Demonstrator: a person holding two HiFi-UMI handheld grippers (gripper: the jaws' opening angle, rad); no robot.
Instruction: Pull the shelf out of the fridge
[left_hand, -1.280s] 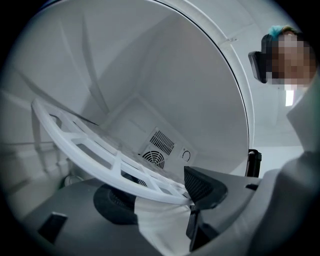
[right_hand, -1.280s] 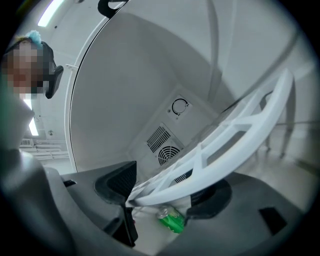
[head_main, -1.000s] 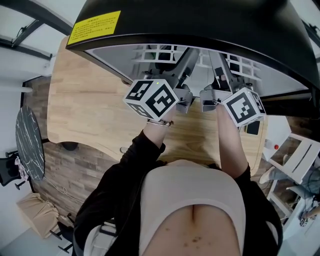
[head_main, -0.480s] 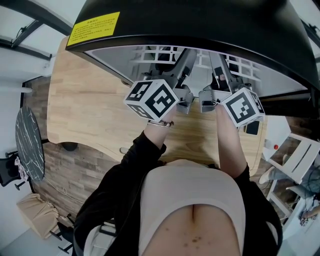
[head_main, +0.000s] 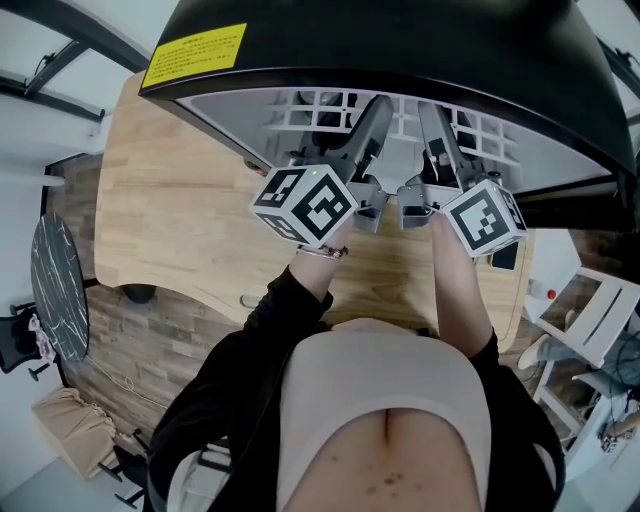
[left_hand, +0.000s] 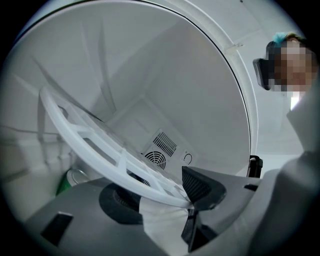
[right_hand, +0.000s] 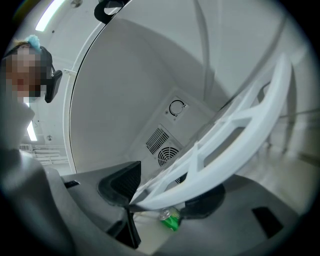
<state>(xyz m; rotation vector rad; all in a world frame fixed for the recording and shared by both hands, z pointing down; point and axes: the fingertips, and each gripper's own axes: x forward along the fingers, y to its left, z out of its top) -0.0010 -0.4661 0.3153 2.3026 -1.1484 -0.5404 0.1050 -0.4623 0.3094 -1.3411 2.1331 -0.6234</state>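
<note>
- A small black fridge (head_main: 400, 40) with a white inside stands on a light wooden counter (head_main: 170, 210). A yellow label (head_main: 195, 52) sits on its top near the left corner.
- The white slatted plastic shelf (head_main: 310, 110) sits inside the fridge, and its curved front rim faces the person.
- Both arms reach into the opening side by side. The marker cubes (head_main: 312, 203) are just outside it, above the counter.
- The left tool (left_hand: 160, 197) straddles the shelf's front rim (left_hand: 85, 145), which runs slantwise between its two jaws. The jaws are closing and not yet clenched. The rim seems to brush the right-hand jaw, though contact is hard to judge.
- The right tool (right_hand: 165, 197) likewise has the rim (right_hand: 240, 135) between its jaws. They are closing, but do not look clamped on it.
- A round fan grille (right_hand: 167, 156) sits low in the fridge's back wall.
- A green can (right_hand: 171, 218) lies below the shelf on the fridge floor, seen through the right tool's jaws.
</note>
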